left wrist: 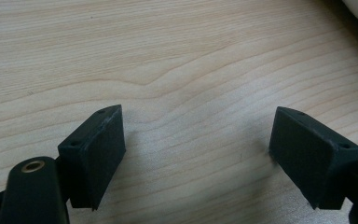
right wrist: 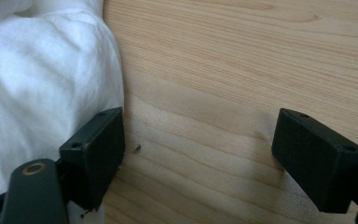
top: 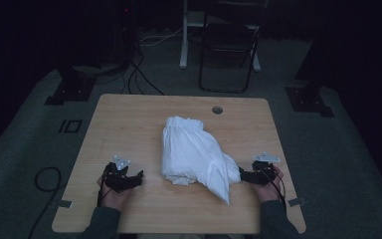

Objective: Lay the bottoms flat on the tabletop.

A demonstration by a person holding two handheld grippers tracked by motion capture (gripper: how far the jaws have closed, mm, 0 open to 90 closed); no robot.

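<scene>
A white folded garment lies in the middle of the wooden table, with an elastic band at its far end and a loose corner pointing to the front right. My left gripper rests on the table to the left of the cloth, jaws wide apart over bare wood. My right gripper sits at the cloth's right front edge, open, with its left finger against the white garment and nothing between the jaws.
A round cable hole sits near the table's far edge. Behind the table stand a dark folding chair and a white stand leg. Cables run across the grey floor.
</scene>
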